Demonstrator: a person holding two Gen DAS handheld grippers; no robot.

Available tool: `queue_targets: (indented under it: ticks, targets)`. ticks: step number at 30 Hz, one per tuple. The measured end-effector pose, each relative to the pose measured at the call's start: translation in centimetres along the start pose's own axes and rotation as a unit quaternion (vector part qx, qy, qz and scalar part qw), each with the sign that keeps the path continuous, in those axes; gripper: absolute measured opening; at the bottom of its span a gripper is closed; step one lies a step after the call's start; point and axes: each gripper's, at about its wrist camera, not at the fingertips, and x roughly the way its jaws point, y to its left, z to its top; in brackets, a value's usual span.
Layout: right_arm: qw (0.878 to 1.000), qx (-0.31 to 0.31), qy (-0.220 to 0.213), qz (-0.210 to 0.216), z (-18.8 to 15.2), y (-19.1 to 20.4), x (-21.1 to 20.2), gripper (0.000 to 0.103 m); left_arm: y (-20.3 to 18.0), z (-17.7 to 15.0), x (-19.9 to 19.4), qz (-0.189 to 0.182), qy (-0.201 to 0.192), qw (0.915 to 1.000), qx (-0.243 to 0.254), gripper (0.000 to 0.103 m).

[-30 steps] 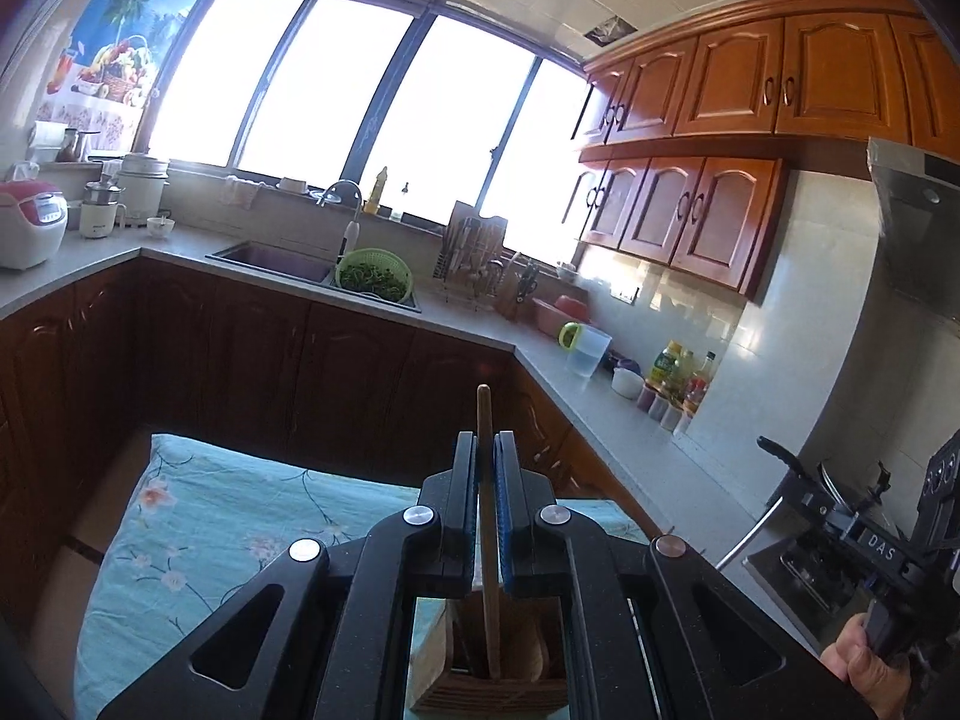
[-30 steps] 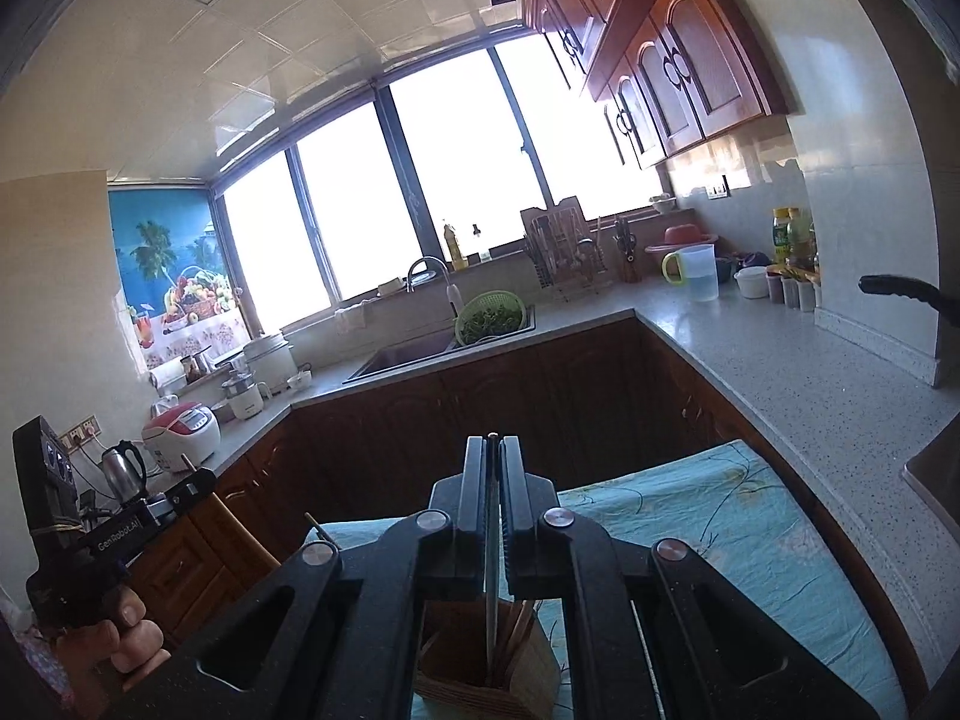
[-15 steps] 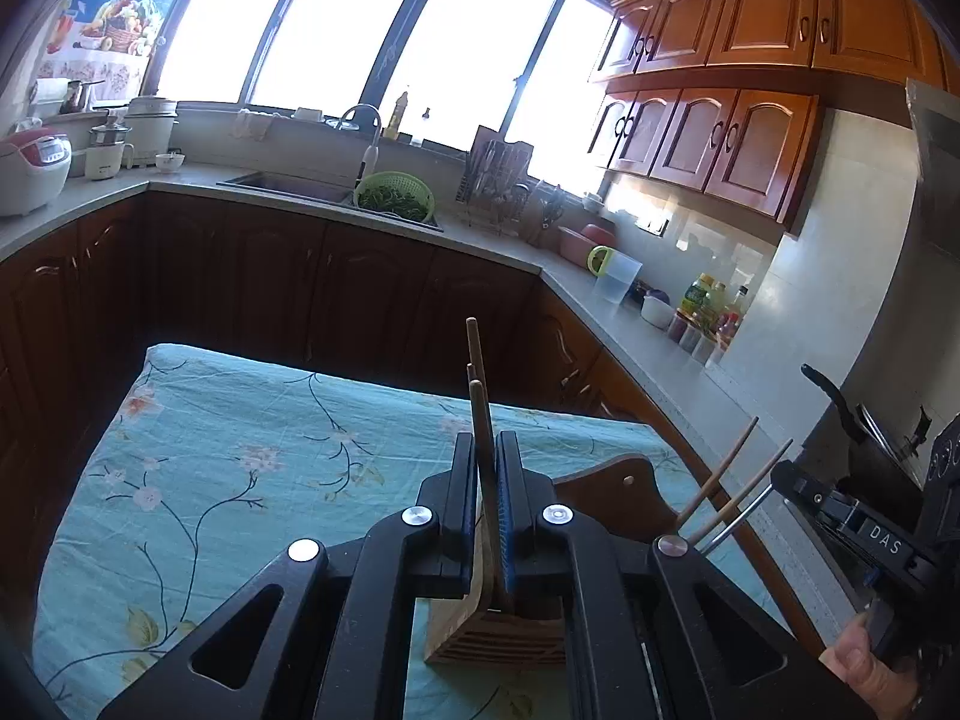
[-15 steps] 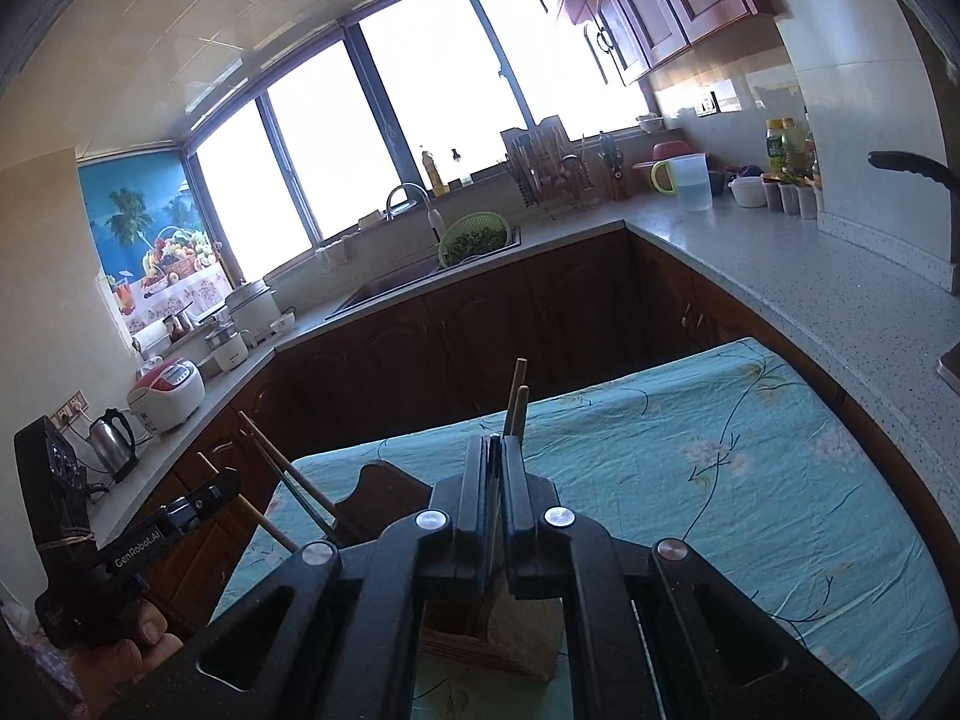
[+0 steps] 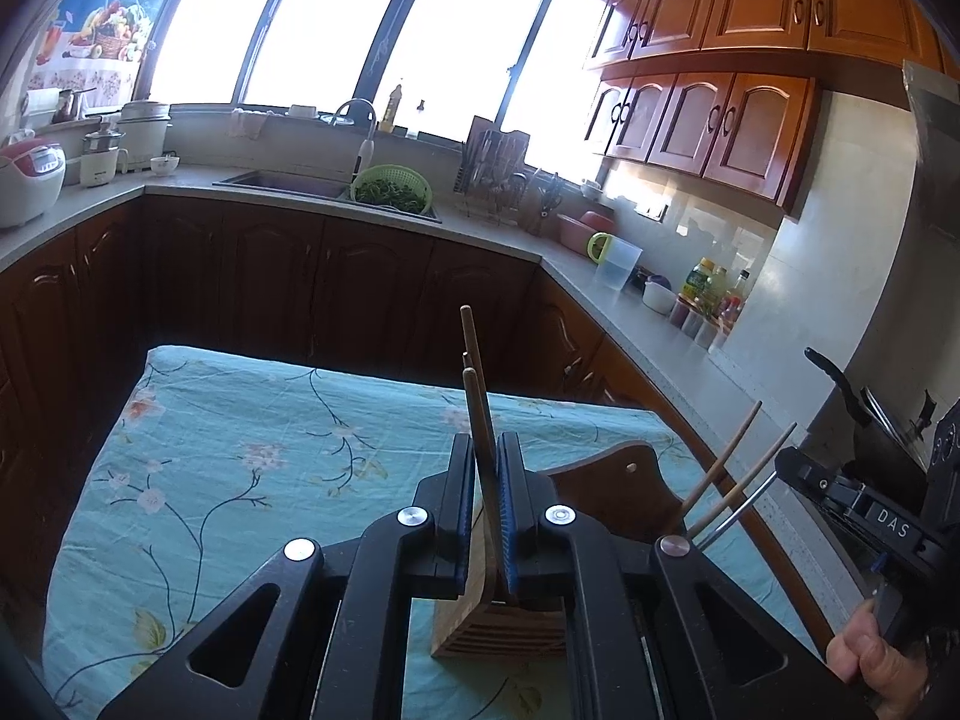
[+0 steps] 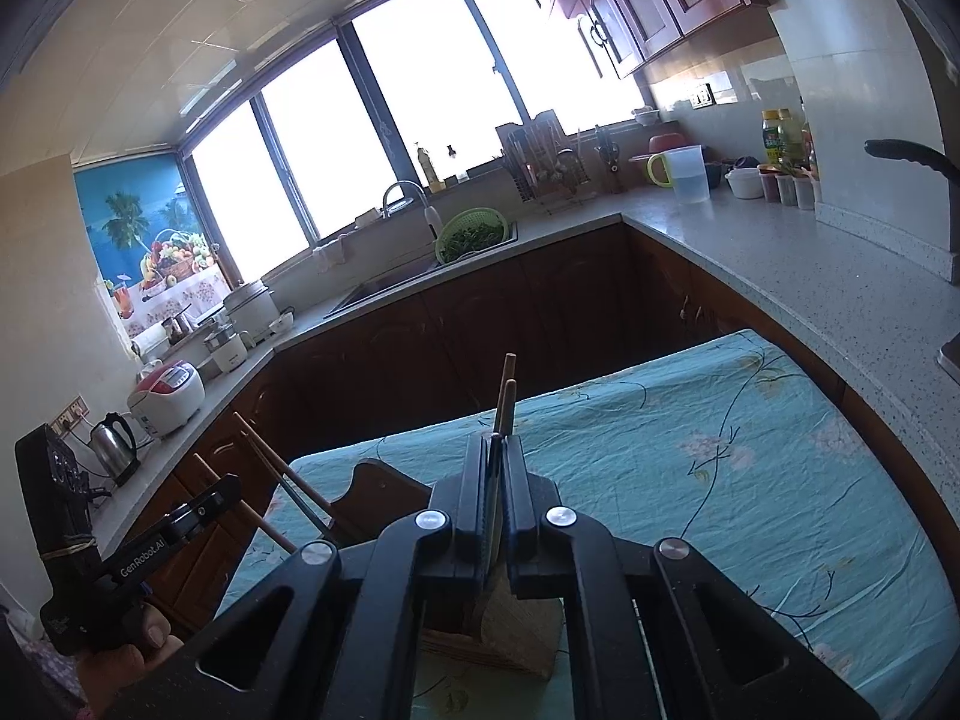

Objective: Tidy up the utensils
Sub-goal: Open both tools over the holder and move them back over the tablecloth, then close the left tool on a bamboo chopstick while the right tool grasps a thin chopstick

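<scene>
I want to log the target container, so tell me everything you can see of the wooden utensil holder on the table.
The wooden utensil holder is a light-brown slatted box with a taller, darker curved back panel. It stands upright on the floral blue tablecloth, directly below both grippers and partly hidden by them. Its inside cannot be seen.

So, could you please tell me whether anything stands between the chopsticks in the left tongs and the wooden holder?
Nothing visible does. The brown wooden chopsticks clamped in the left tongs hang over the slatted wooden holder directly beneath; the right tongs stand off to the side.
</scene>
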Motion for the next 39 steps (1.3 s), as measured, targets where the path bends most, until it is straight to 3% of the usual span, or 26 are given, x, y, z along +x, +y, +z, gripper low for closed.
queue_targets:
  ticks: [1,2,3,4,6,8,9,11,20,29,33,39]
  targets:
    - [1.0,0.003,0.002,0.004,0.0,0.0,-0.1,0.013,0.1,0.0,-0.2,-0.002,0.002,1.0,-0.006,0.016]
    - [1.0,0.006,0.001,0.01,0.0,-0.1,-0.3,0.018,0.2,0.0,-0.5,-0.001,0.001,0.9999,-0.01,0.03]
    - [1.0,0.008,-0.004,0.015,0.0,-0.2,-0.7,0.038,0.3,-0.1,-1.0,0.001,-0.004,0.9999,-0.013,0.042]
    - [1.0,0.01,-0.012,0.019,-0.1,-0.2,-1.2,0.058,0.3,-0.1,-1.7,0.003,-0.011,0.9998,-0.014,0.046]
    - [0.999,0.016,-0.027,0.023,-0.2,-0.3,-2.4,0.075,0.4,-0.5,-2.9,0.014,-0.016,0.9997,-0.015,0.064]
    - [0.999,0.017,-0.037,0.029,-0.3,-0.4,-3.7,0.08,0.7,-0.9,-4.5,0.015,-0.021,0.9995,-0.02,0.071]
    - [0.999,0.016,-0.041,0.029,-0.5,-0.5,-4.4,0.086,0.8,-1.4,-5.3,0.017,-0.021,0.9994,-0.022,0.078]
    - [0.998,0.016,-0.048,0.028,-1.1,-0.7,-5.8,0.095,1.0,-2.4,-7.1,0.026,-0.022,0.9991,-0.024,0.082]
    - [1.0,0.011,-0.004,0.001,-8.0,-2.0,-10.6,0.097,1.1,-9.8,-13.8,0.053,0.022,0.9979,-0.029,0.087]
    - [0.997,-0.015,0.055,-0.052,-15.9,-3.4,-12.7,0.097,0.0,-14.9,-16.1,0.071,0.09,0.9933,-0.016,0.087]
    - [0.995,-0.006,0.071,-0.064,-17.6,-4.4,-13.0,0.097,-1.0,-16.1,-16.0,0.062,0.111,0.9918,-0.011,0.087]
    - [0.994,-0.004,0.083,-0.066,-17.5,-4.8,-12.1,0.094,-3.1,-16.2,-14.5,0.044,0.135,0.9898,0.008,0.085]
